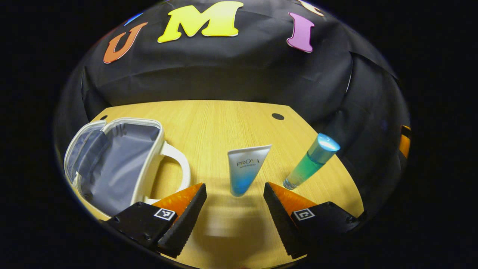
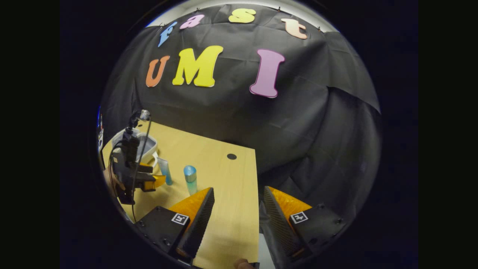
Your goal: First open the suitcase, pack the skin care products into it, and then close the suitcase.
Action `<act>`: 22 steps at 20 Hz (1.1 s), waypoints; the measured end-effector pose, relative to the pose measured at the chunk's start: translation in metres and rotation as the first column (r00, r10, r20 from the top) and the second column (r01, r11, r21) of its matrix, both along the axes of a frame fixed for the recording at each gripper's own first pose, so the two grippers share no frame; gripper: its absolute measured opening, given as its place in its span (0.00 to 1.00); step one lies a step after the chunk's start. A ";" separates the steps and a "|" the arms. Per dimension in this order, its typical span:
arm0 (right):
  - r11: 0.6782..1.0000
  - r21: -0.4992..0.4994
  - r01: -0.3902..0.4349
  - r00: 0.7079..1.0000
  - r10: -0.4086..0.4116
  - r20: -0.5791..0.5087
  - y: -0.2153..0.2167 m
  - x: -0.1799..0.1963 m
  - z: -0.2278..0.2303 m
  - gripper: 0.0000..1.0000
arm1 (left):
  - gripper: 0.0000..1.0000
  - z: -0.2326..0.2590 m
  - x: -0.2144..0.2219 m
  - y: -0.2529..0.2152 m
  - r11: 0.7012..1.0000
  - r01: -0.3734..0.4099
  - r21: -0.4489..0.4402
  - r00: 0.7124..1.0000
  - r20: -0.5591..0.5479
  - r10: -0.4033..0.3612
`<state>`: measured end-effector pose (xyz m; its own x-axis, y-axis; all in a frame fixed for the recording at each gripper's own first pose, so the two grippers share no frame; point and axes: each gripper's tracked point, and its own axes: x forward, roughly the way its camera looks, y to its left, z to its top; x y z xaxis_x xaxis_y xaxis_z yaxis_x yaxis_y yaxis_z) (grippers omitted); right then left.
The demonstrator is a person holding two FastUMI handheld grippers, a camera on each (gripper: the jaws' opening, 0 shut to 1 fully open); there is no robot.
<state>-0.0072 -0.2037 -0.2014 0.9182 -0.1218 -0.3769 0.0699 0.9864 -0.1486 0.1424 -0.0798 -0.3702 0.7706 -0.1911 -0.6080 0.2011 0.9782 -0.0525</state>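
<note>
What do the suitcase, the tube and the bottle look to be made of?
Suitcase: soft white shell and grey fabric-like lining, which creases. Tube: likely matte plastic, white fading to blue. Bottle: clear plastic or glass, with green liquid showing through under a glossy blue cap.

Light is falling from above onto the worktop, which is glowing warm and bright while the dark cloth wall behind is soaking it up and staying dim. A glare spot is shining on the cap of the green bottle. Soft shadows are pooling under the tube. Fisheye distortion is bending the worktop's edges, and the rims of both views are darkening and softening.
</note>
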 end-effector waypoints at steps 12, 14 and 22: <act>0.999 0.012 -0.047 0.993 0.048 -0.109 0.000 0.013 -0.052 0.80 | 0.48 -0.037 0.049 -0.006 0.995 -0.080 0.057 0.996 0.056 0.076; 0.997 0.045 -0.064 0.989 0.070 -0.127 0.013 0.018 -0.059 0.80 | 0.46 -0.035 0.042 -0.008 0.996 -0.061 0.057 0.998 0.031 0.060; 0.977 0.173 -0.128 0.970 0.160 -0.185 0.086 0.058 -0.092 0.80 | 0.44 0.054 0.003 0.007 0.996 -0.023 0.084 0.995 0.101 0.014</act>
